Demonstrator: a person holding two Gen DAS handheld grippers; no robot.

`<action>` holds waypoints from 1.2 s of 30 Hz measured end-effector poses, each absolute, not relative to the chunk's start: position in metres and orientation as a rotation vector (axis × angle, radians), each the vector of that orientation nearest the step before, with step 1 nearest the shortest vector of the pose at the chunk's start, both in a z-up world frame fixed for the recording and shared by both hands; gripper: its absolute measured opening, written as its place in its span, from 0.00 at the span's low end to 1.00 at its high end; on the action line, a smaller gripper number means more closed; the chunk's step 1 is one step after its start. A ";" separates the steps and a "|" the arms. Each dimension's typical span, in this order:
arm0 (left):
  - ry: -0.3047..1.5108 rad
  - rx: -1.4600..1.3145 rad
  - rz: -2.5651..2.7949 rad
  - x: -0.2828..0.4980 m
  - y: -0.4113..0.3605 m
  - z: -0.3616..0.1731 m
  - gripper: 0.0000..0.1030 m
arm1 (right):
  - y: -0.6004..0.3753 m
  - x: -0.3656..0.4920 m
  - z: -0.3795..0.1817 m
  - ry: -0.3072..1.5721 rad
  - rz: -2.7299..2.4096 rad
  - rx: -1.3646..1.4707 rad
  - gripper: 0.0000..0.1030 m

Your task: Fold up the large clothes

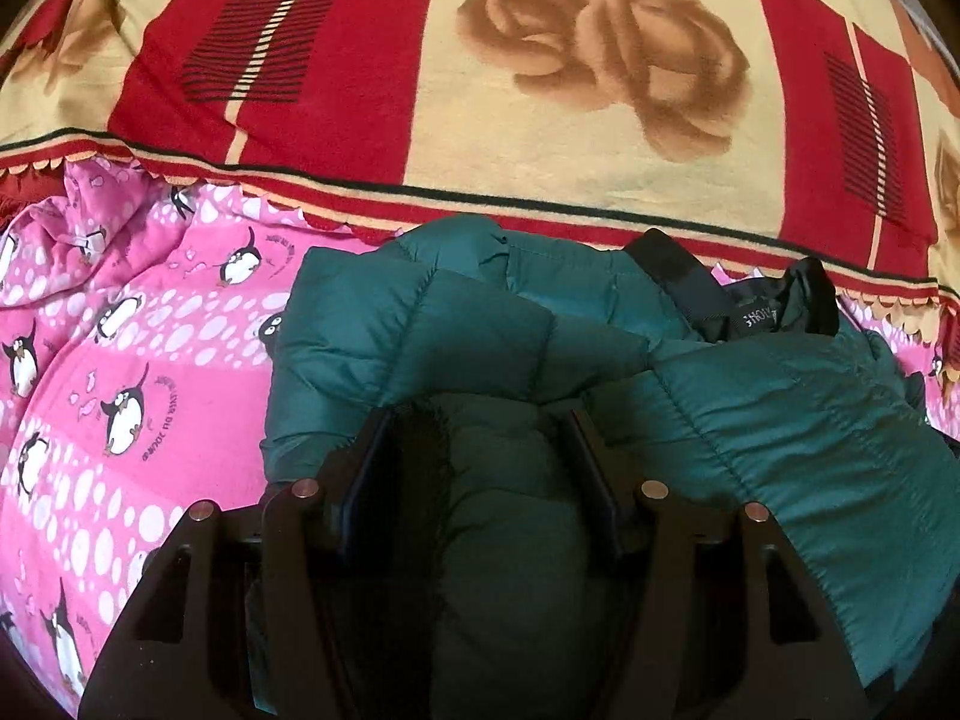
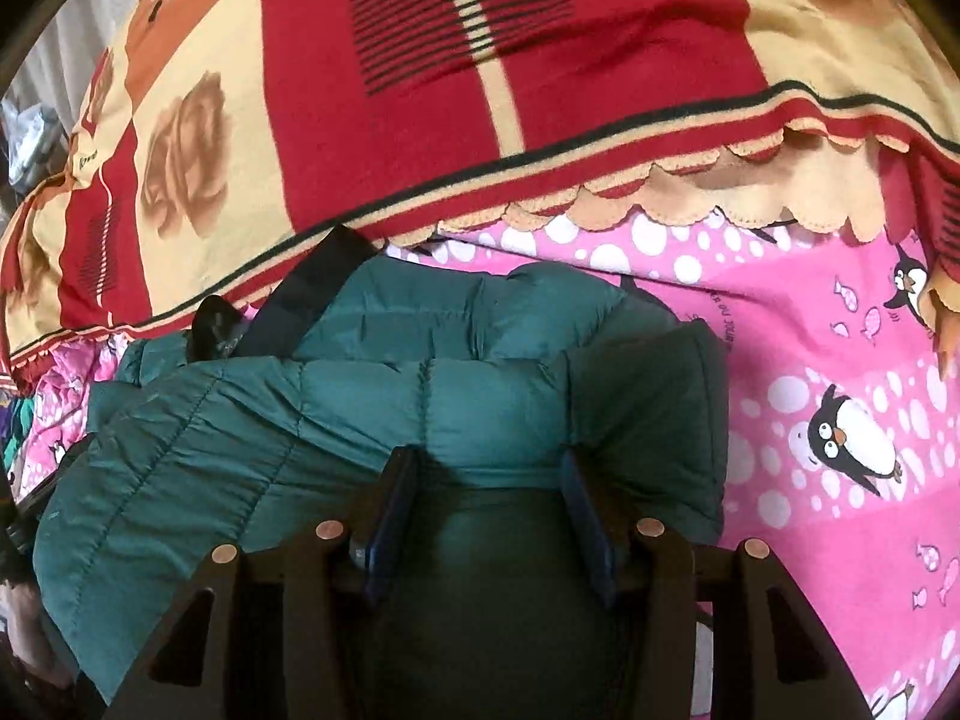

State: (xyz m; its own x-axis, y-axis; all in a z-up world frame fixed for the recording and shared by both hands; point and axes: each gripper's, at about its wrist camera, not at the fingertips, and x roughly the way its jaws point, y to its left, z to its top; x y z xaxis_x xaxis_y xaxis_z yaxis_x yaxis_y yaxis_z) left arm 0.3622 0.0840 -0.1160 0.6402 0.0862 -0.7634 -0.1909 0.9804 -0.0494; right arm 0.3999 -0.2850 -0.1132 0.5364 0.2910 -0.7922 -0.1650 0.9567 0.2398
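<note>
In the left wrist view, a puffy fold of the teal quilted jacket (image 1: 750, 408) is held between the jaws of the left gripper (image 1: 474, 438) at lower centre; the garment is spread across the lower right, over a pink penguin sheet (image 1: 138, 372). A red and cream rose blanket (image 1: 540, 72) fills the upper frame.

In the right wrist view, the jacket (image 2: 270, 432), bunched at lower left and centre, is clamped by the right gripper (image 2: 489, 474), with the sheet (image 2: 840, 360) at right and the blanket (image 2: 420, 90) above.
</note>
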 end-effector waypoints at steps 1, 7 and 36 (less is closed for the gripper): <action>0.863 -0.130 0.158 0.362 0.085 -0.116 0.57 | -0.285 0.400 -0.113 0.968 0.273 0.143 0.47; 0.862 -0.134 0.156 0.362 0.083 -0.116 0.57 | -0.288 0.399 -0.114 0.961 0.280 0.161 0.47; 0.885 -0.108 0.148 0.355 0.086 -0.101 0.57 | -0.205 0.328 -0.058 0.981 0.447 0.069 0.47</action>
